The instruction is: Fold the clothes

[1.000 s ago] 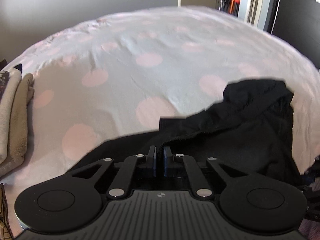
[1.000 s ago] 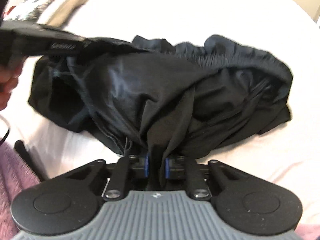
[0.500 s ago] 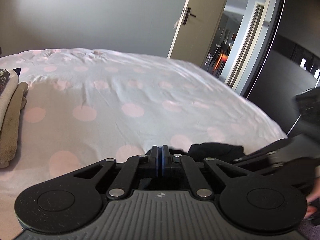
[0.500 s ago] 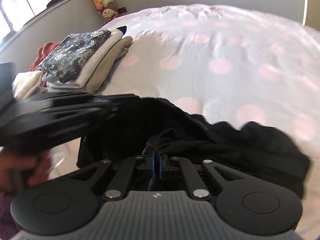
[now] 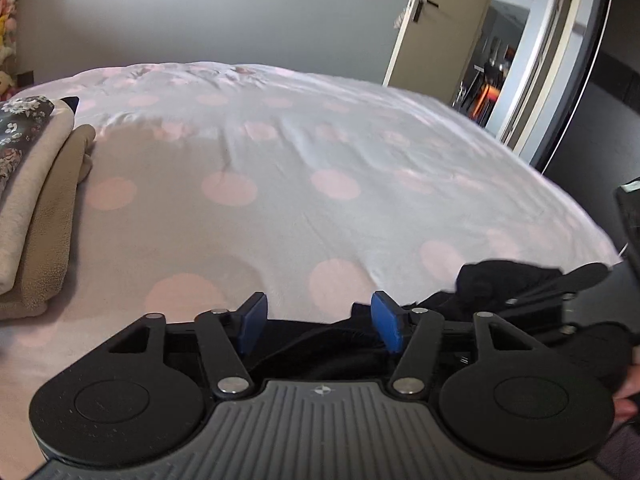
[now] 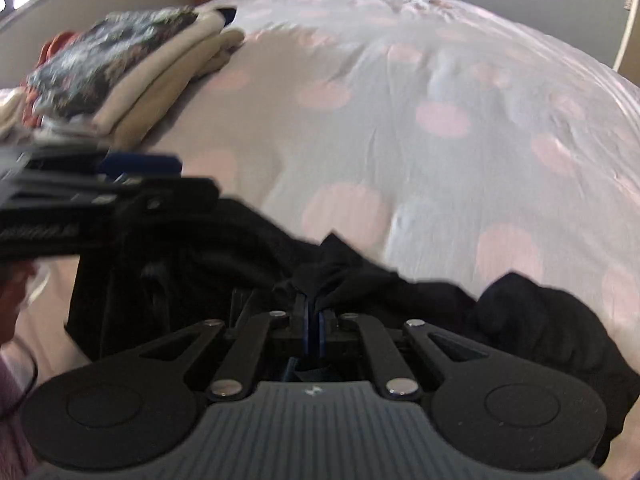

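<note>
Black garment (image 6: 532, 320) bunched at near edge of bed (image 5: 320, 152); right gripper (image 6: 312, 320) pinching a fold, left gripper (image 5: 316, 320) wide, empty, just above cloth's left end. Left's closer to loose side, I reckon.

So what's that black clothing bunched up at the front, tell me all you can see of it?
The black garment is dark, soft-looking fabric, crumpled and unfolded; which kind of garment it is I cannot tell. It lies at the near edge of the polka-dot bedspread. The right tool is shut on a pinched fold of it. The left tool is open, with some of the fabric below it.
</note>
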{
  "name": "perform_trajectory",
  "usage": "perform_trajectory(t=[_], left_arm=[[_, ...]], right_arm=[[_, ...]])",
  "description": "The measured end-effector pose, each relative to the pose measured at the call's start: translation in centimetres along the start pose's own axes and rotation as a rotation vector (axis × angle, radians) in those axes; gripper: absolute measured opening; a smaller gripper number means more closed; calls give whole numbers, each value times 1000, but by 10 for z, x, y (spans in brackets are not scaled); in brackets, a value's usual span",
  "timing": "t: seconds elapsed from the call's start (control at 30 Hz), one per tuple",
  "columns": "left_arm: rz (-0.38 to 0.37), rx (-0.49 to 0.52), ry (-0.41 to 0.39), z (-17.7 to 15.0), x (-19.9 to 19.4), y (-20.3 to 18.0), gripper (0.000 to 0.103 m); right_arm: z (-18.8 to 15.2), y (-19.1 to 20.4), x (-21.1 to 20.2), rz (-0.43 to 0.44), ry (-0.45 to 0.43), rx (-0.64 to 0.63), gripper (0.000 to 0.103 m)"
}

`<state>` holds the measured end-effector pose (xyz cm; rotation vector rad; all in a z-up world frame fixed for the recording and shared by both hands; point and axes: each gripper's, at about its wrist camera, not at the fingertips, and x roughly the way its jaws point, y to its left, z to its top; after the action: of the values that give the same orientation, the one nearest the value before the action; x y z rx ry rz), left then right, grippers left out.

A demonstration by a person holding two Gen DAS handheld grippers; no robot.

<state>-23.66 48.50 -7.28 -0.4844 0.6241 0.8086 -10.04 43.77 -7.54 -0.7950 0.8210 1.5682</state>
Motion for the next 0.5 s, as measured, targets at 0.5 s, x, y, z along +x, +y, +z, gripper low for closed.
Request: perform_trajectory(t=[0.5], left_arm=[[126,585,50,-38,42,-56,44]], right_arm=[[-40,-25,-12,90,34,90,6]])
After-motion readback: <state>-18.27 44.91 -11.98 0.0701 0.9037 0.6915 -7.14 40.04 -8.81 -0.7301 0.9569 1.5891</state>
